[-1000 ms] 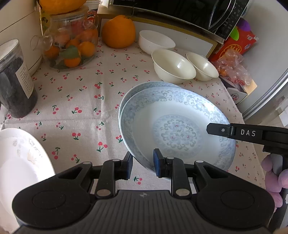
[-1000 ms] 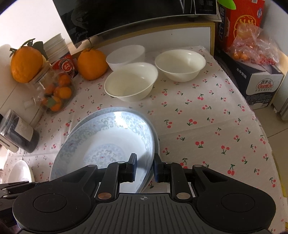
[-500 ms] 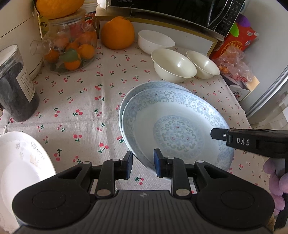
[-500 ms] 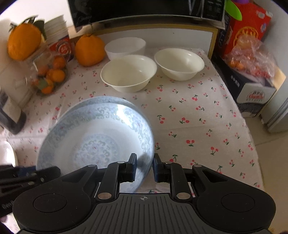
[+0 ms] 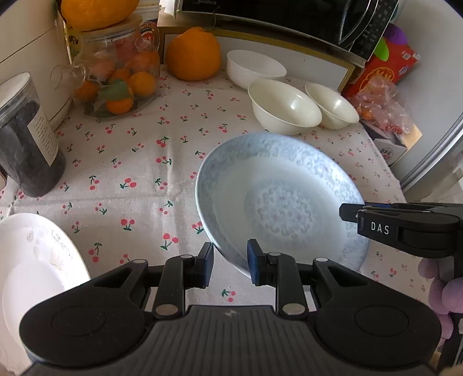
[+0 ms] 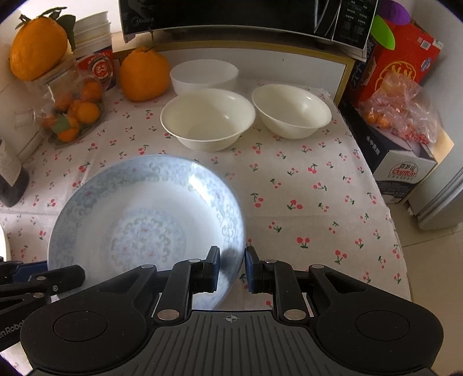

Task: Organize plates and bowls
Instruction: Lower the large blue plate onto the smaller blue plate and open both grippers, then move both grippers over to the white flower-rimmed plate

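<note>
A blue-patterned plate sits low over the cherry-print cloth, slightly blurred. My left gripper is shut on its near rim. My right gripper is shut on the rim on the opposite side. Each gripper also shows in the other's view: the right gripper at the plate's right edge, the left gripper at its lower left. Three white bowls stand behind the plate. A white plate lies at the near left.
A glass jar of small oranges, a dark-filled jar and a large orange stand at the left and back. A microwave sits on a shelf behind. Boxes and a bagged snack crowd the table's right edge.
The second blue plate's rim, which peeked out behind the held plate, no longer shows. The right gripper has rolled, and its view has swung a little to the left.
</note>
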A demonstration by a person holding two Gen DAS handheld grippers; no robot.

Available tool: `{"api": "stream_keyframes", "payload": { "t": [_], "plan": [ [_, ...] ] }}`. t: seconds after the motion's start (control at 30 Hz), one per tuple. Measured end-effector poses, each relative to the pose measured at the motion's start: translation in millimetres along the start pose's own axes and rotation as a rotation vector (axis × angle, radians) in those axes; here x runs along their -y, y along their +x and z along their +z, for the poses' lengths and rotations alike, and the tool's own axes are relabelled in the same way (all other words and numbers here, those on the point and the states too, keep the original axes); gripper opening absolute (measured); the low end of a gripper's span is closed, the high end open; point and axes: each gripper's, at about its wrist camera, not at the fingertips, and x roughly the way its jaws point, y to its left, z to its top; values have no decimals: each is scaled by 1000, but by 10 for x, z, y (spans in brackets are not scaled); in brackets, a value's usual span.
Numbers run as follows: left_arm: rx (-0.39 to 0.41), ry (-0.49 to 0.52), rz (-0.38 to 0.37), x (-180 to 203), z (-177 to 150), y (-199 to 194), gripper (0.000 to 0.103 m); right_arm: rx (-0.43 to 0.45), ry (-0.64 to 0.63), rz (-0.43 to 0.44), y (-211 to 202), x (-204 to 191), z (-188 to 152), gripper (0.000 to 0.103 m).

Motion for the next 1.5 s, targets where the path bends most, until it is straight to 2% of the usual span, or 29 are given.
{"api": "stream_keyframes", "payload": {
  "t": [0.3, 0.47, 0.53, 0.6, 0.67, 0.7, 0.87, 1.03, 1.23, 1.33, 1.5],
  "plan": [
    [0, 8, 12, 11, 11, 38, 23, 6, 34, 26, 19, 55, 4, 19],
    [17, 25, 18, 0, -5, 26, 31, -4, 85, 57, 4, 128, 16, 21],
    [22, 31, 13, 1, -6, 12, 33, 5, 111, 69, -35, 164, 24, 32],
    [26, 37, 8, -3, -10, -18, 41, 13, 137, 87, -81, 195, 35, 41],
    [38, 40, 4, -8, -24, -75, 54, 19, 160, 112, -133, 221, 44, 50],
    [43, 42, 2, -9, -32, -101, 56, 22, 171, 125, -162, 231, 44, 54],
    [66, 66, -9, -28, -72, -261, 76, 34, 197, 174, -289, 227, 39, 68],
    [84, 76, -4, -107, -94, -391, 87, 38, 179, 207, -391, 145, -9, 80],
    [94, 49, -1, -273, -104, -510, 98, 50, 117, 232, -519, -28, -80, 88],
    [97, 40, 8, -362, -131, -559, 100, 69, 94, 239, -578, -119, -104, 92],
    [96, 38, 34, -539, -197, -621, 102, 113, 13, 267, -660, -331, -160, 93]
  ]
}}
